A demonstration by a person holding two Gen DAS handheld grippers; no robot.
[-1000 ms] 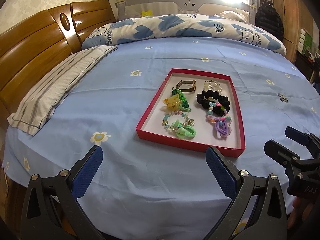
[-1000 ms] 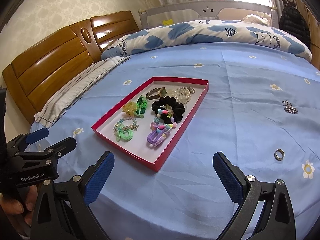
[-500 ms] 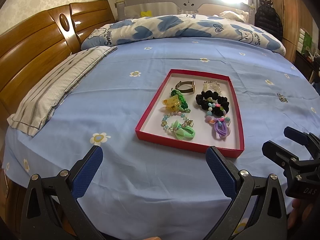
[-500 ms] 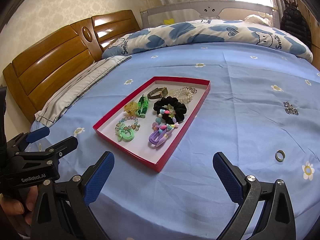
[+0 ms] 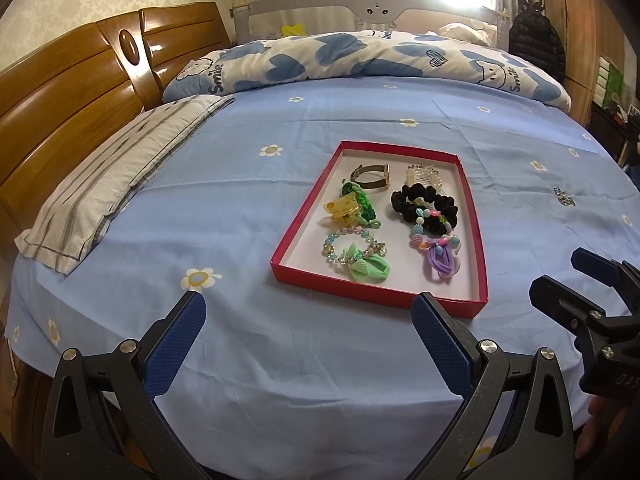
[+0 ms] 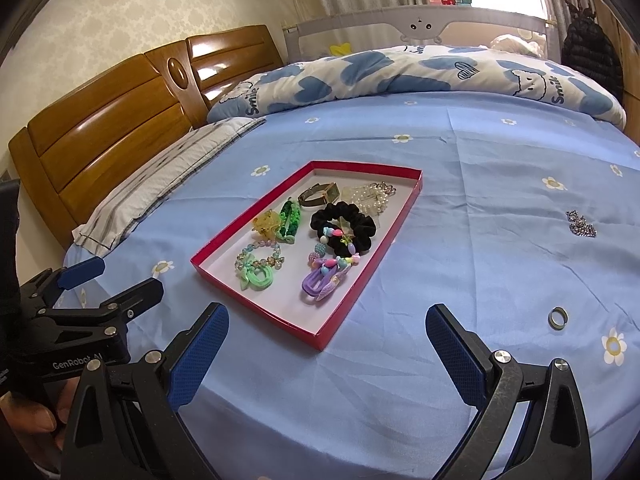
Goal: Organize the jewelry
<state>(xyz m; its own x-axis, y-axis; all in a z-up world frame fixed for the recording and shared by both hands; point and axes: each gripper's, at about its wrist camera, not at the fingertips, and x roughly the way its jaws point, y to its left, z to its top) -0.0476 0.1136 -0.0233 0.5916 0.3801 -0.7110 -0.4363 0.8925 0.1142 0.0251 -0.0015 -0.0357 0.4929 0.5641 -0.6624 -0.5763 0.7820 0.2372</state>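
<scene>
Bed sheet [image 6: 460,272] lies bare around red tray [image 6: 362,290]; ring [image 6: 557,317] apart at right; both my jaws released.

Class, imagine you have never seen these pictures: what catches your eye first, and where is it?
The red tray in the middle of the blue bedsheet stands out, crowded with bright hair ties and bracelets around a black scrunchie. To its right, a ring and a sparkly trinket lie loose on the sheet.
</scene>
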